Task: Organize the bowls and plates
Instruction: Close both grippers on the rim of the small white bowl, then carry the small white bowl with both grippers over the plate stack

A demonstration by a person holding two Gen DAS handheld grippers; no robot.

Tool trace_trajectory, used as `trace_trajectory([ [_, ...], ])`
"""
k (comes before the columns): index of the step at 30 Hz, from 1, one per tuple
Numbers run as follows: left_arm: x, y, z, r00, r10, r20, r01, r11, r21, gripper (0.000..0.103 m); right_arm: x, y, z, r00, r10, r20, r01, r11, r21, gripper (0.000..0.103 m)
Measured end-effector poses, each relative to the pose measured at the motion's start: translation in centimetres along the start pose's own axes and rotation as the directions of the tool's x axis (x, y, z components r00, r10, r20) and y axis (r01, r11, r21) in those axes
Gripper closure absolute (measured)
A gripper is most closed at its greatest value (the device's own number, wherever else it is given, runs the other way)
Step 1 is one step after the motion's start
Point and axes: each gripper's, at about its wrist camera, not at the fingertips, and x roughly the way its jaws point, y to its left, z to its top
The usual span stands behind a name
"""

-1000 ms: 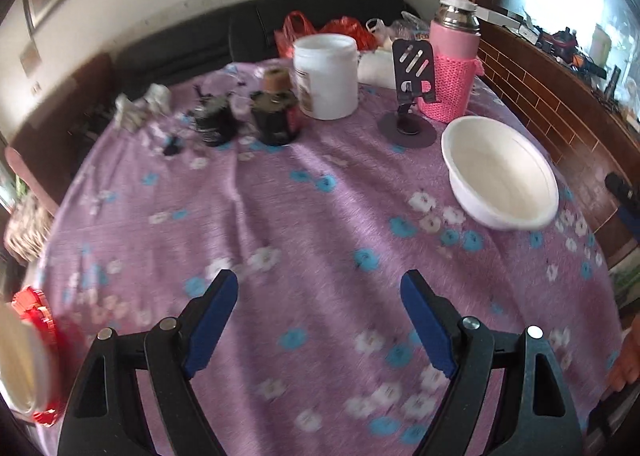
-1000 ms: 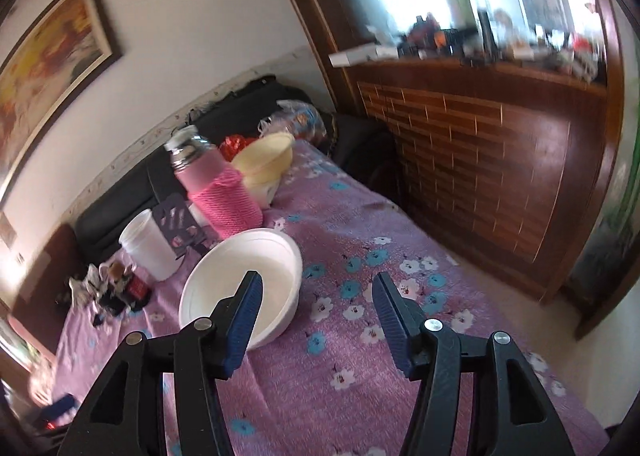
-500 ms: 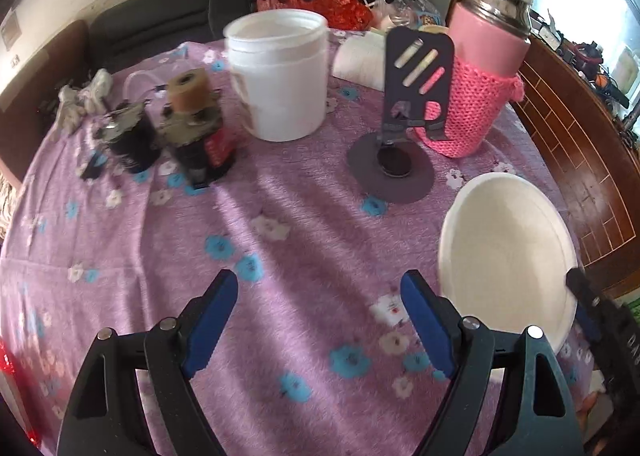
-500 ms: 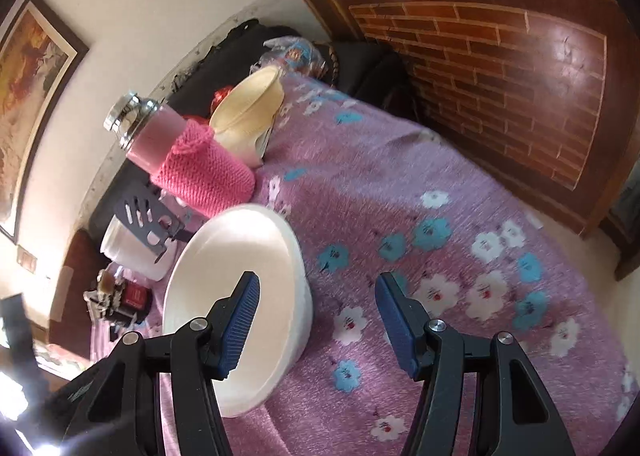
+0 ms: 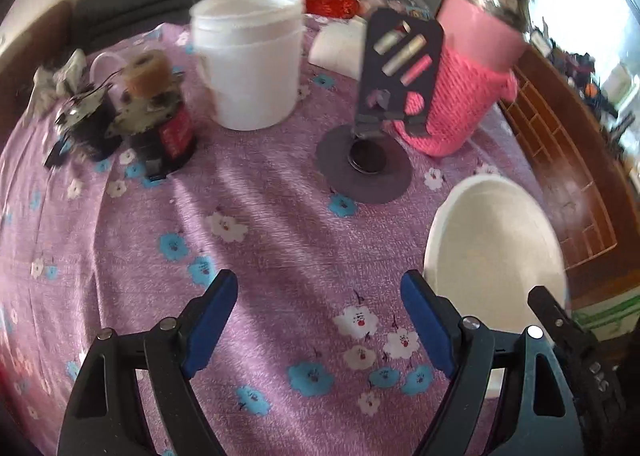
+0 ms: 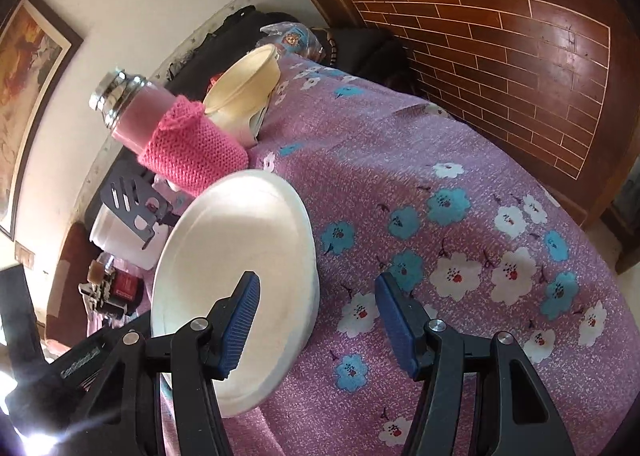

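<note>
A white bowl (image 5: 496, 248) sits on the purple flowered tablecloth (image 5: 280, 248), to the right of my left gripper (image 5: 320, 308), which is open and empty above the cloth. In the right wrist view the same bowl (image 6: 236, 256) lies under my right gripper (image 6: 316, 312), which is open; its left finger hangs over the bowl's inside and its right finger is outside the near rim. A cream bowl (image 6: 244, 92) leans tilted behind a pink flask (image 6: 176, 136) at the table's far side.
A white plastic tub (image 5: 248, 60), a dark phone stand (image 5: 384, 104), the pink flask (image 5: 472, 68) and small dark devices (image 5: 156, 116) stand across the back of the table. A brick-patterned wooden wall (image 6: 500, 40) runs along the right edge.
Both grippers have moved forward and closer to the white bowl. The right gripper's fingers now straddle the bowl's near rim. Both stay open.
</note>
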Motion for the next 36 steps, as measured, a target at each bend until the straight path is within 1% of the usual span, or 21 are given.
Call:
trace_trajectory([
  [2,-1.0,0.7,0.2,0.998,-0.060,0.016,0.061,0.998,-0.027,0.020,-0.1,0.0,0.0,1.000,-0.015,0.010,0.015,1.000,-0.007,0.059],
  [3,-1.6,0.9,0.4,0.996,-0.081,0.031,0.082,0.996,-0.037,0.020,0.0,0.1,0.0,1.000,-0.023,0.006,0.023,1.000,-0.018,0.064],
  [4,-2.0,0.9,0.5,0.995,-0.089,0.038,0.091,0.995,-0.043,0.020,0.1,0.2,0.0,1.000,-0.027,0.004,0.027,0.999,-0.022,0.075],
  [5,-2.2,0.7,0.5,0.994,-0.101,0.038,0.102,0.994,-0.038,0.019,0.2,0.2,-0.1,0.999,-0.033,0.001,0.033,0.999,-0.024,0.080],
  [7,-2.1,-0.3,0.7,0.993,-0.115,0.025,0.115,0.993,-0.011,0.019,0.6,0.2,-0.2,0.999,-0.037,-0.013,0.037,0.999,-0.025,0.084],
  [10,-1.6,-1.4,0.9,0.993,-0.116,0.021,0.116,0.993,0.000,0.019,0.7,0.2,-0.2,0.999,-0.044,-0.013,0.044,0.999,-0.030,0.088],
  [13,-1.1,-2.4,0.5,0.990,-0.139,0.014,0.139,0.990,0.009,0.019,0.7,0.2,-0.2,0.999,-0.040,-0.014,0.040,0.999,-0.032,0.088],
  [15,-1.1,-2.5,0.3,0.984,-0.178,0.025,0.178,0.984,-0.003,0.019,0.7,0.3,-0.3,0.999,-0.043,-0.009,0.043,0.998,-0.037,0.088],
  [17,-0.9,-2.8,0.1,0.987,-0.157,0.031,0.158,0.988,-0.001,0.019,0.7,0.4,-0.3,0.999,-0.044,-0.008,0.044,0.998,-0.040,0.091],
  [20,0.5,-3.1,0.0,0.986,-0.168,0.002,0.168,0.986,-0.008,0.019,0.8,0.5,-0.4,0.999,-0.050,-0.005,0.049,0.998,-0.042,0.091],
  [23,1.7,-3.6,-0.4,0.989,-0.145,-0.030,0.145,0.989,0.015,0.021,0.8,0.6,-0.4,0.999,-0.055,-0.004,0.054,0.998,-0.043,0.092],
  [24,1.8,-3.7,-0.5,0.990,-0.141,-0.029,0.142,0.990,0.019,0.027,0.8,0.6,-0.5,0.998,-0.055,-0.004,0.055,0.998,-0.041,0.092],
  [25,1.8,-3.7,-0.6,0.990,-0.140,-0.025,0.141,0.990,0.022,0.031,0.8,0.5,-0.5,0.998,-0.056,-0.003,0.056,0.998,-0.040,0.092],
  [26,1.8,-3.6,-0.6,0.989,-0.143,-0.025,0.143,0.989,0.026,0.042,0.8,0.6,-0.5,0.998,-0.057,-0.003,0.057,0.998,-0.038,0.093],
  [27,1.9,-3.7,-0.7,0.988,-0.152,-0.032,0.153,0.988,0.032,0.063,0.7,0.6,-0.5,0.998,-0.056,-0.002,0.056,0.998,-0.035,0.093],
  [28,1.9,-3.6,-0.7,0.986,-0.161,-0.039,0.162,0.986,0.032,0.070,0.7,0.6,-0.5,0.998,-0.055,-0.002,0.055,0.998,-0.033,0.093],
  [29,2.0,-3.5,-0.8,0.981,-0.188,-0.052,0.189,0.982,0.024,0.080,0.7,0.5,-0.6,0.999,-0.054,-0.002,0.053,0.998,-0.030,0.094],
  [30,2.0,-3.5,-0.9,0.977,-0.205,-0.056,0.206,0.978,0.018,0.087,0.6,0.6,-0.6,0.999,-0.043,-0.005,0.043,0.999,-0.029,0.094],
  [32,2.3,-3.7,-1.2,0.978,-0.199,-0.056,0.200,0.979,0.030,0.095,0.5,0.8,-0.8,0.999,-0.034,-0.005,0.034,0.999,-0.032,0.095],
  [33,2.1,-3.8,-1.5,0.982,-0.180,-0.051,0.182,0.983,0.038,0.095,0.4,1.1,-0.9,1.000,-0.026,-0.009,0.026,0.999,-0.037,0.095],
  [36,1.1,-3.2,-2.4,0.985,-0.166,-0.047,0.168,0.985,0.036,0.094,-0.2,1.7,-1.3,1.000,-0.022,-0.016,0.021,0.998,-0.051,0.095],
])
